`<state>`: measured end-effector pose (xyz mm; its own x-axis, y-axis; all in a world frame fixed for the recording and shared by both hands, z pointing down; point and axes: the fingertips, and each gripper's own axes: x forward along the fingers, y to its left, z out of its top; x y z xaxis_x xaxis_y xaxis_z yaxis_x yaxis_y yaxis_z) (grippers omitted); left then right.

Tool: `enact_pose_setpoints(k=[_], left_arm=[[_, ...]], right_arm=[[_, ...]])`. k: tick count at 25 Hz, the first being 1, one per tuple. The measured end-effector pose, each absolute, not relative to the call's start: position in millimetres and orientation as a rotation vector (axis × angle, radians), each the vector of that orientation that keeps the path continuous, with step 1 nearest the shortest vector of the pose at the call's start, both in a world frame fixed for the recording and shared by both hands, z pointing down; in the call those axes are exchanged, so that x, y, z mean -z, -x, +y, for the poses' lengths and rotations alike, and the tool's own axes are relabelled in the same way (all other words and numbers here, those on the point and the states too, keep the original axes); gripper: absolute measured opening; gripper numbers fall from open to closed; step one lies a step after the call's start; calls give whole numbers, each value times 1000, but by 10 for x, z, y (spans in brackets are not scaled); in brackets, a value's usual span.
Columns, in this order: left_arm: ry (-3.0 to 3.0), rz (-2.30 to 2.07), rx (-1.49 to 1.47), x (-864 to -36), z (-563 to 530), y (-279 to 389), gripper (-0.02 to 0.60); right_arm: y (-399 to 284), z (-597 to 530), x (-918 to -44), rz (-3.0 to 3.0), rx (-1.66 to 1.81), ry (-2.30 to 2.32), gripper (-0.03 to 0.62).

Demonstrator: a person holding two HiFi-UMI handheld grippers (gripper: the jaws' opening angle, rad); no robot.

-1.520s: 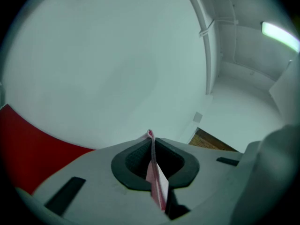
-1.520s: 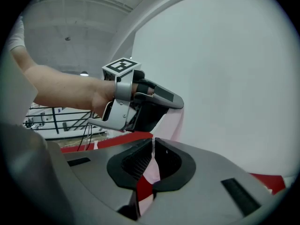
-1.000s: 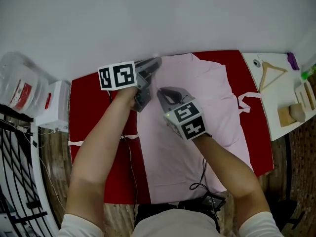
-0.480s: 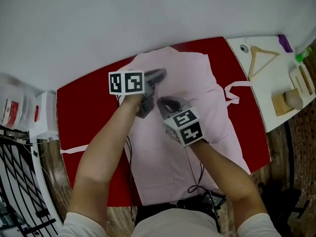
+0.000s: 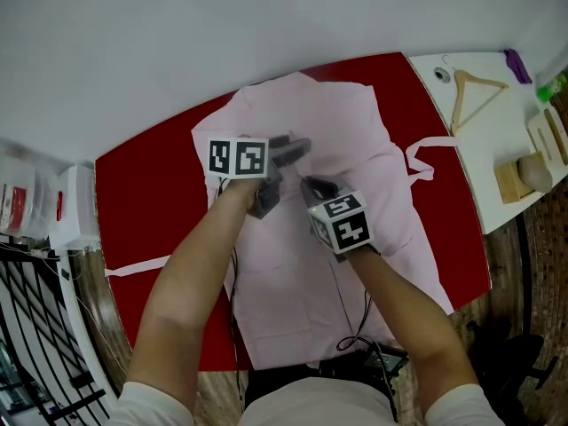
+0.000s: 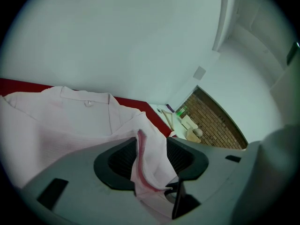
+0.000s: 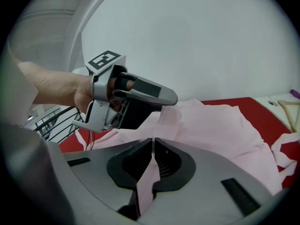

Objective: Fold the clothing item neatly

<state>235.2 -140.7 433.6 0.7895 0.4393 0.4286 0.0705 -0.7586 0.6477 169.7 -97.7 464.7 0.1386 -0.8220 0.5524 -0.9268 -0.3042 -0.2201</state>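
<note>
Right fingers tight on pink garment

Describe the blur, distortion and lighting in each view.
Head view: even, soft light, no glare; pink garment sharp, left margin blurred. Left gripper view: heavy fisheye, black corners, wall trim bowed, nearest garment fold slightly soft. Right gripper view: same fisheye vignette, bright blank wall, no hard shadows.

No readable text, labels, brands or numbers anywhere.
</note>
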Motion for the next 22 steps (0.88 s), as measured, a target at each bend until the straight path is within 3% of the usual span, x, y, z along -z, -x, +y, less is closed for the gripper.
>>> enact_pose_setpoints(k=[8,17,22], left_arm=[[-2352,411,-782,-4420,-1510,-2144,187],[-2325,230,-846,-4779,-2259,-1343,184],[-2225,-36,-896,-5176,-2780,-941,133]], right_arm=[[-1899,-775,-4936,-1642,-1018,-2296,29],[-2064,-529,-5100,-1565,-1232,-2440,31],[-2130,-345,-5186,-1473,-1286,-2478,31]])
